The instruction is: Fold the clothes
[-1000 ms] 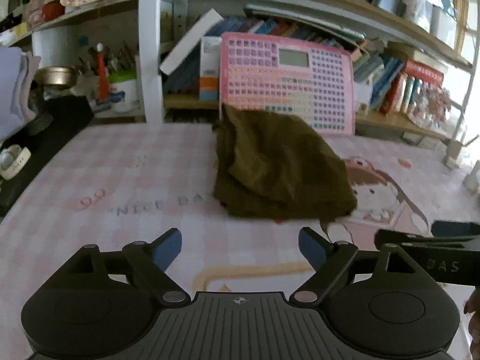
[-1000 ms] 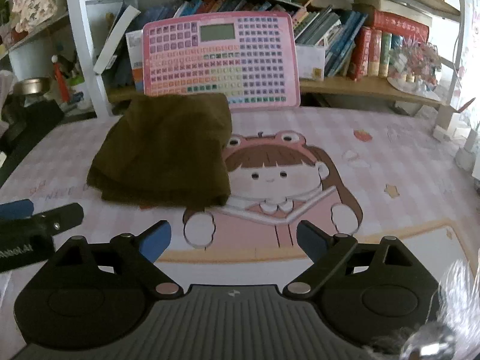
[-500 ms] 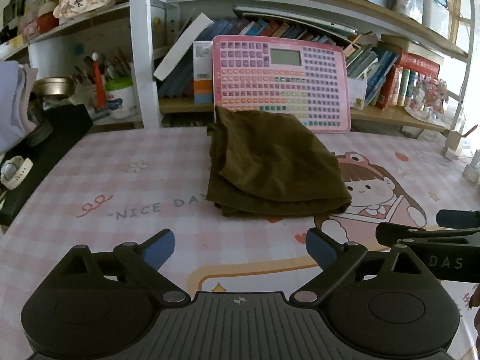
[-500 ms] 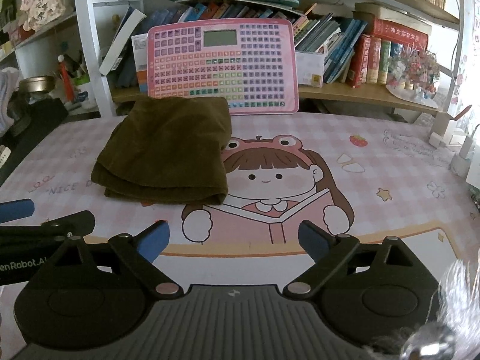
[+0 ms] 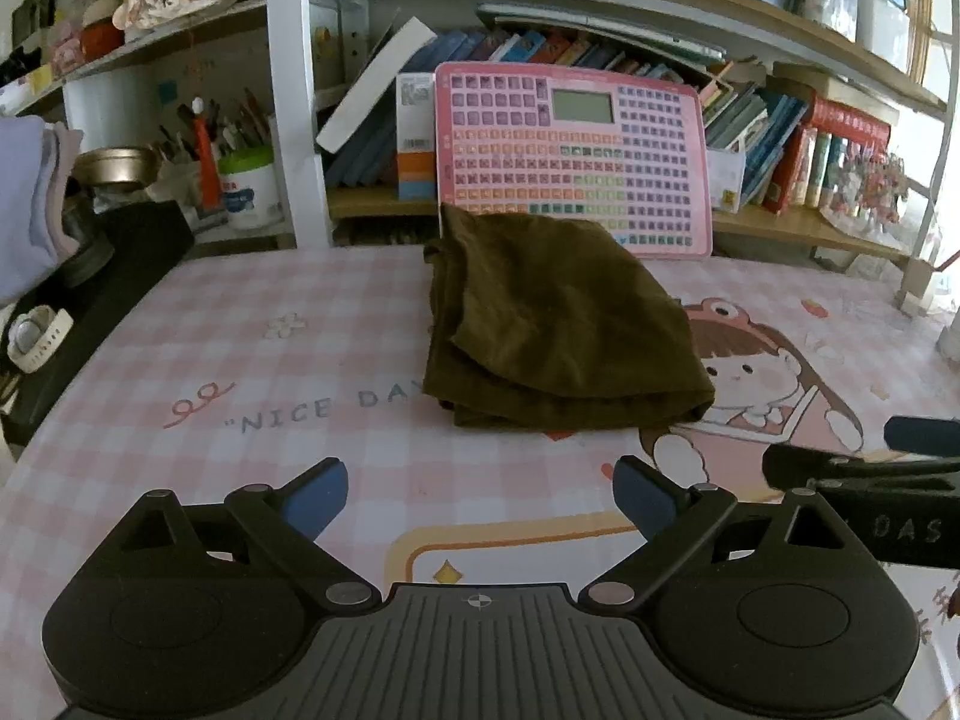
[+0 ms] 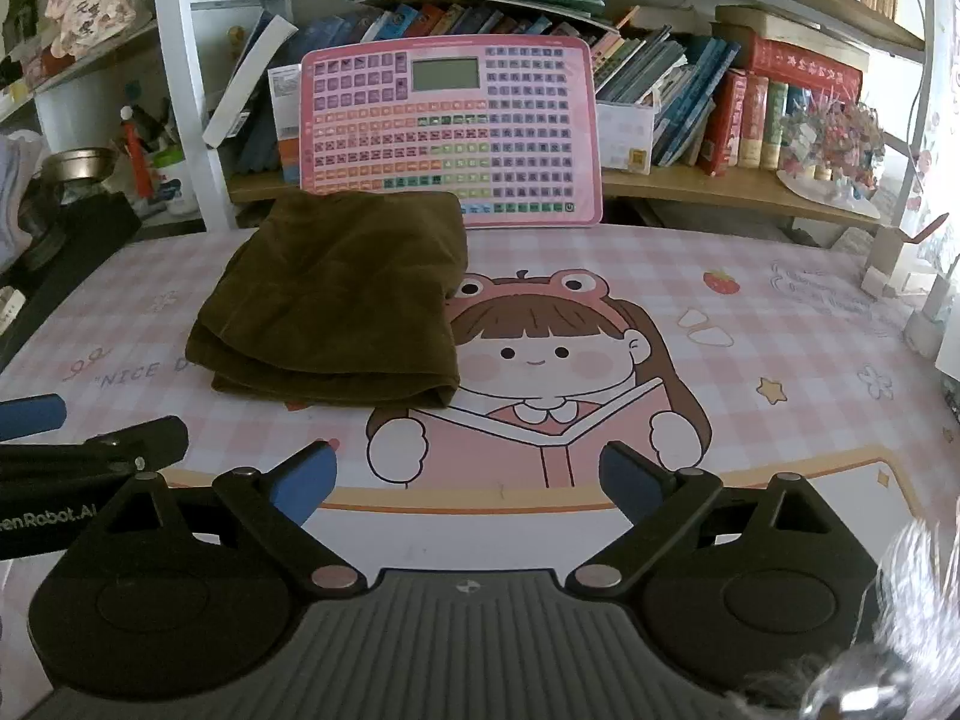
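Left wrist view: the left hand-held gripper point(image 5: 480, 495) hangs over the tabletop point(image 5: 252, 372) with its blue pads spread wide and nothing between them. The brown garment point(image 5: 558, 324) lies ahead as a compact folded bundle, its far edge just in front of the pink keyboard toy point(image 5: 573, 159) that leans on the shelf point(image 5: 372, 204). The tip of the right hand-held gripper point(image 5: 864, 468) shows at the right edge, well short of the cloth.

Right wrist view: the right hand-held gripper point(image 6: 468, 480) is likewise spread and empty, above the cartoon girl print point(image 6: 534, 372). The garment point(image 6: 342, 294) sits ahead and to the left, its layers stacked, its right edge touching the print's hat.

Judged from this, the folding looks finished or nearly so, both tools standing clear of the cloth. If another fold is wanted, the next move calls for reaching forward and pinching the near stacked edge; otherwise, only setting the bundle aside.
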Action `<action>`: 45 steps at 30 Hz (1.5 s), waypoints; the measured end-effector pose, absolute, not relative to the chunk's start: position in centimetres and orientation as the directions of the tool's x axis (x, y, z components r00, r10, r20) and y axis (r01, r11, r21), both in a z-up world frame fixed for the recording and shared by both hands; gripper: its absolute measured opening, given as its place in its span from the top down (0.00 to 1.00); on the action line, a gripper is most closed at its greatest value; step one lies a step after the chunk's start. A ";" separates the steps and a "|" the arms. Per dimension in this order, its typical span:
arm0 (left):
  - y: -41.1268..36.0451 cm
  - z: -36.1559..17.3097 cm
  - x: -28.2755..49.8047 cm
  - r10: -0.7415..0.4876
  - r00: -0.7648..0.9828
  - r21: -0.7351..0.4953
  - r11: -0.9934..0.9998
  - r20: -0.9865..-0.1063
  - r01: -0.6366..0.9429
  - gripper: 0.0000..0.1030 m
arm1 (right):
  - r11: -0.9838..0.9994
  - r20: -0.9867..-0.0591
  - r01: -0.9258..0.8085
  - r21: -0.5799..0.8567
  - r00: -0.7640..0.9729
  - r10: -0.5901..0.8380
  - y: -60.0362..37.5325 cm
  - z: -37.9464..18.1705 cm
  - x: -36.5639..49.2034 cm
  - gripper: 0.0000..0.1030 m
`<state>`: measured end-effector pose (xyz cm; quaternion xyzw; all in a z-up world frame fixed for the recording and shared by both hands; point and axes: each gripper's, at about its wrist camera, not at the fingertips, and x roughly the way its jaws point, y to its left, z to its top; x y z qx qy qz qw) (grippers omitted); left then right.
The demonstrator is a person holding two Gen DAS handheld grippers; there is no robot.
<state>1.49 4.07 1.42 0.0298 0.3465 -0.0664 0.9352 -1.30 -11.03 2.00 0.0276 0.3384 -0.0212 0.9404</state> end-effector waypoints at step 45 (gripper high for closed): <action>3.8 1.5 1.6 -0.077 0.743 0.036 0.990 -0.665 0.134 0.03 | 0.997 -0.657 0.065 0.048 0.753 -0.017 -11.2 1.8 -1.3 0.07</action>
